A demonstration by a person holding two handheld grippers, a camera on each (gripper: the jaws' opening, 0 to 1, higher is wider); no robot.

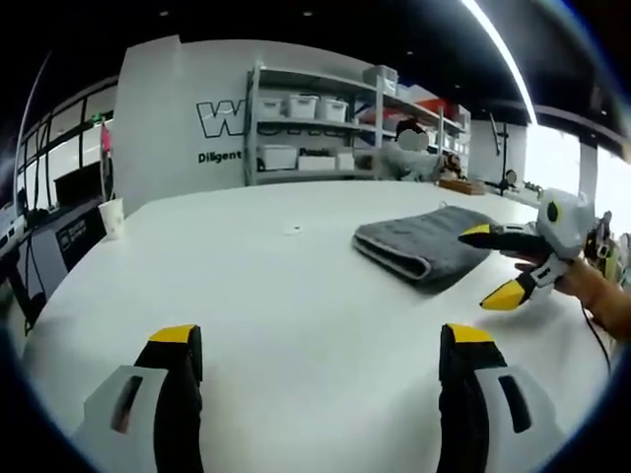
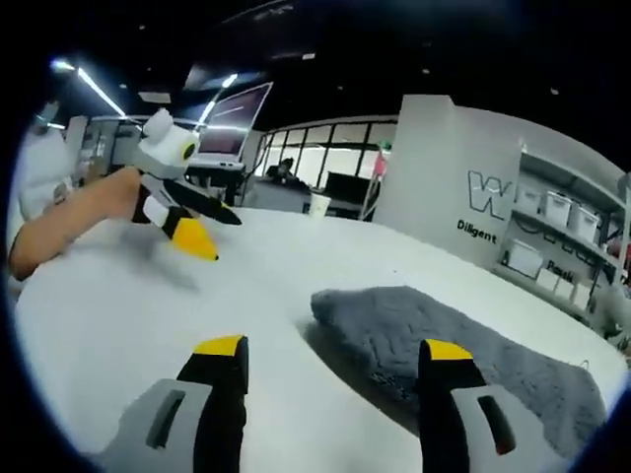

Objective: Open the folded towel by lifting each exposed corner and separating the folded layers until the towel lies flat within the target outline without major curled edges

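Right gripper view: right gripper (image 2: 330, 360), jaws spread, nears folded grey towel (image 2: 444, 345) corner to lift it; left gripper (image 1: 320, 345) released, waiting on white table (image 1: 276, 286).

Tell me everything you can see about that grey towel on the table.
The grey towel is thick, fuzzy terry cloth, folded into a stack of layers with a rounded fold edge, lying flat on the white table. The right gripper, open, hovers beside one end with its yellow-tipped fingers spread; whether it touches is unclear. The left gripper stays clear of it.
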